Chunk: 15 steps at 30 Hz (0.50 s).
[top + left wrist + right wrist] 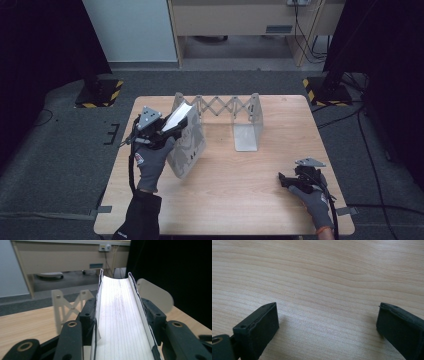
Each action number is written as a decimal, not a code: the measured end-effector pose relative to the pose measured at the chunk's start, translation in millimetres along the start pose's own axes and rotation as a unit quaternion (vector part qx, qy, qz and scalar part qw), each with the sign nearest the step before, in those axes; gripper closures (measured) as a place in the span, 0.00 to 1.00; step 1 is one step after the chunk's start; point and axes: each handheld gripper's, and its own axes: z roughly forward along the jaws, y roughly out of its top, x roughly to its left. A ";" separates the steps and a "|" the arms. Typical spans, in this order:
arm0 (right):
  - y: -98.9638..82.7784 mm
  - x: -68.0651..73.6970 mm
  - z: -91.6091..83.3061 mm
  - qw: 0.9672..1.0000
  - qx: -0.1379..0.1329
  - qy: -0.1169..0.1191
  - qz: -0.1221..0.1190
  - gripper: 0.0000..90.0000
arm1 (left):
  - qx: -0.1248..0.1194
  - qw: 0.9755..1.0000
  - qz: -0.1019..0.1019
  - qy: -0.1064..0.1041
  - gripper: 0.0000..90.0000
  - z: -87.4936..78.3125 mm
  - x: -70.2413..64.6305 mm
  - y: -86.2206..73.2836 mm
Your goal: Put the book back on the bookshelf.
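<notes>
A thick book with a grey patterned cover and white page edges is held tilted above the left part of the wooden table. My left gripper is shut on the book, one black jaw pressing each cover, as the left gripper view shows. Just behind the book stands a pale expandable book rack with a scissor lattice and upright end panels. Low over the table at the near right, my right gripper is open, and only bare wood lies between its jaws.
The rack's right end panel stands upright near the table's middle. Dark stand bases with yellow-black stripes sit on the floor beyond the far corners. A wooden desk and cables lie beyond the table.
</notes>
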 end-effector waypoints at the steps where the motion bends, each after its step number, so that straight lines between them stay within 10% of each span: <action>1: 0.0 0.0 0.0 1.000 0.000 0.000 0.000 0.05 | 0.000 1.000 0.000 0.000 0.58 0.0 0.0 0.0; 15: 0.0 0.0 0.0 1.000 0.000 0.000 0.000 0.05 | 0.027 0.998 -0.002 0.049 0.58 50.4 25.3 18.4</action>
